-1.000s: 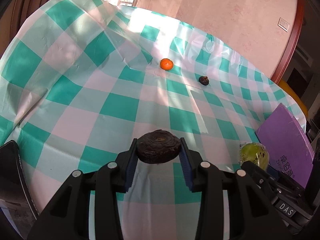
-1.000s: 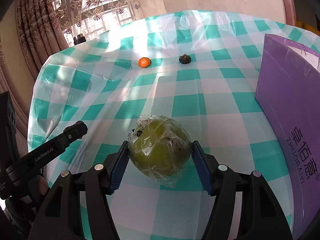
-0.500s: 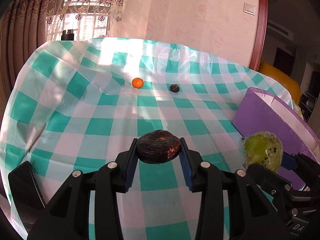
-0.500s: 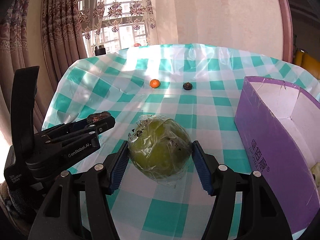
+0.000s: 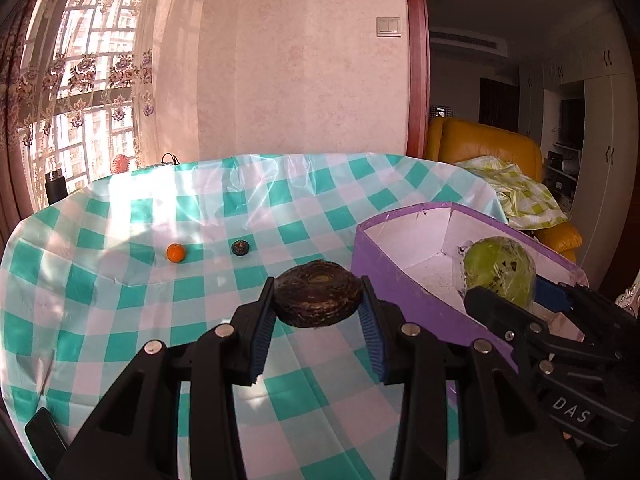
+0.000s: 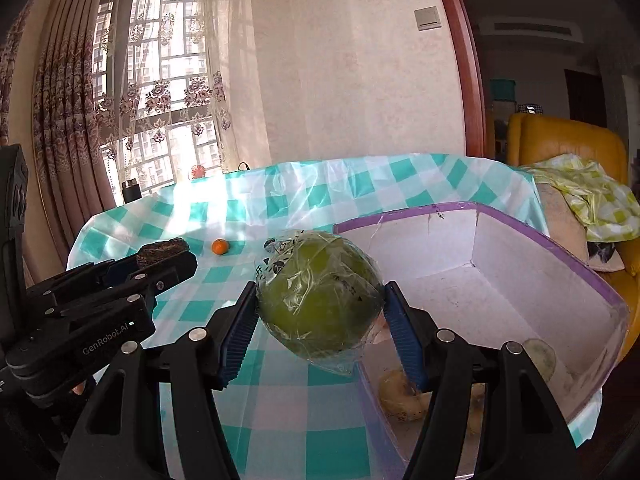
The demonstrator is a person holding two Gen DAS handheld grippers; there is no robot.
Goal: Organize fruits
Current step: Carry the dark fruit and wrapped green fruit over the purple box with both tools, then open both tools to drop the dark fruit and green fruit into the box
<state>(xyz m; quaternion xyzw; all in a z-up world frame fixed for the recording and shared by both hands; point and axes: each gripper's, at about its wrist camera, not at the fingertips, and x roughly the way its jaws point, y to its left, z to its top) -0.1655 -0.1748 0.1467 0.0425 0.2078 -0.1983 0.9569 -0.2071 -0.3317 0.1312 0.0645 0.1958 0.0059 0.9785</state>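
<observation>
The left gripper (image 5: pixel 318 300) clamps a dark brown, flattened fruit (image 5: pixel 317 299) between its blue pads, held in the air above the surface (image 5: pixel 120 280) with its green-and-white checked cloth. The right gripper (image 6: pixel 320 306) grips a green round fruit wrapped in clear plastic (image 6: pixel 318 300), held just over the near rim of the purple box (image 6: pixel 540 240). The box has a white inside, and a few pale pieces lie on its floor. Farther back on the surface sit a small orange (image 5: pixel 175 252) and a small dark fruit (image 5: pixel 240 247), near each other but apart. In the right wrist view the left gripper shows at the left, well short of the box.
</observation>
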